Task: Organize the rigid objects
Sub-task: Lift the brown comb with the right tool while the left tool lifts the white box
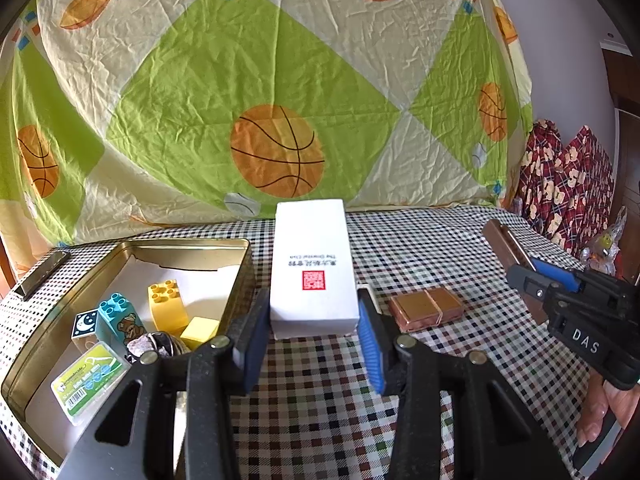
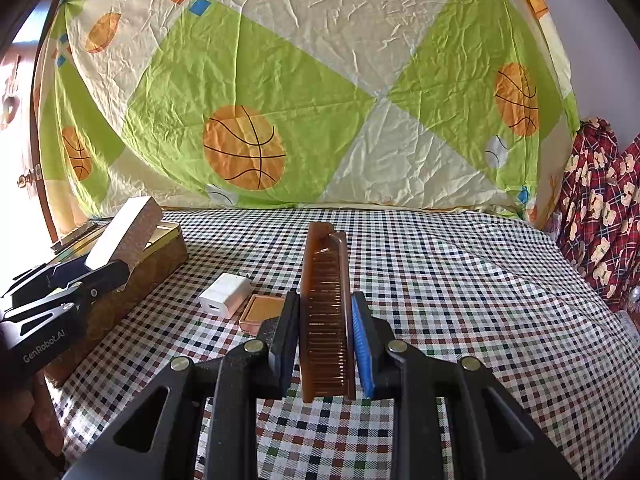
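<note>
Left gripper (image 1: pixel 312 320) clamped on white box (image 1: pixel 312 264), lifted just right of tin (image 1: pixel 236 276). Right gripper (image 2: pixel 326 344) clamped on comb (image 2: pixel 326 312), raised right. Box light, stiff, likely crushable; grip long sides.

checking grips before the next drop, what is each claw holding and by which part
Left claw: tall white cardboard box, by its near end. Right claw: brown translucent plastic comb, near end, flat sides.

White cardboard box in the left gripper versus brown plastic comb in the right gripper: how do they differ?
The white cardboard box is a wide, opaque block; the brown plastic comb is thin, translucent and toothed. The box spreads the left gripper apart; the comb leaves the right gripper nearly closed. Both are clamped, lifted off the checked tablecloth.
</note>
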Demonstrator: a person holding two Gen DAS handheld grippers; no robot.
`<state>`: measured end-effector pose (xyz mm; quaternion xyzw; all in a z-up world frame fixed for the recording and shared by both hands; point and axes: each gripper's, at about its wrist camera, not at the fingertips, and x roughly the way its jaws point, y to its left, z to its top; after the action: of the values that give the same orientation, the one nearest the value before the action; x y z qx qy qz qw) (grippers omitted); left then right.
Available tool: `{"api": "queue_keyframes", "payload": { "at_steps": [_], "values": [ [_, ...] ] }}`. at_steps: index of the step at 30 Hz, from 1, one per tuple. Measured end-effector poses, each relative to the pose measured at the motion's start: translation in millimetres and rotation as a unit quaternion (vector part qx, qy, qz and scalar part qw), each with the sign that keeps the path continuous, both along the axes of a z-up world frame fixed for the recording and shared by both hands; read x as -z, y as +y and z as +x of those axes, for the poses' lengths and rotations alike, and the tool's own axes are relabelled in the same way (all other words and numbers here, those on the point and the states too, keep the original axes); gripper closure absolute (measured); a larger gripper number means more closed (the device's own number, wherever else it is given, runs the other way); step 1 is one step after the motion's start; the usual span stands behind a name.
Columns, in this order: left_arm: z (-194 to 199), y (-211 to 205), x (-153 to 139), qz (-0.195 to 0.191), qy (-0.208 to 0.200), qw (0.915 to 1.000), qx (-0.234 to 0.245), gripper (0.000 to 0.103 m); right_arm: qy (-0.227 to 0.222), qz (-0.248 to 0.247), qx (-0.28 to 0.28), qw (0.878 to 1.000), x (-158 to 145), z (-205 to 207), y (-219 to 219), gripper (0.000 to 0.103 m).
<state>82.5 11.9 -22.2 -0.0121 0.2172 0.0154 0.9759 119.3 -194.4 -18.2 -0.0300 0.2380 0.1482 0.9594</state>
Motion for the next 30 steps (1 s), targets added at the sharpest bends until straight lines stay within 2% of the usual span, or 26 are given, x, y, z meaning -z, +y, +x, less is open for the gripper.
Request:
{"api": "queue_keyframes", "payload": {
  "at_steps": [23, 30],
  "values": [
    [-15, 0, -5, 0.010, -0.032, 0.9993, -0.015, 0.063, -0.048, 0.015, 0.000, 0.999, -7, -18, -5, 0.076],
    [-21, 2, -6, 0.013, -0.043, 0.9988, -0.022, 0.063, -0.050, 0.016, 0.000, 0.999, -8, -18, -5, 0.076]
  ]
}}
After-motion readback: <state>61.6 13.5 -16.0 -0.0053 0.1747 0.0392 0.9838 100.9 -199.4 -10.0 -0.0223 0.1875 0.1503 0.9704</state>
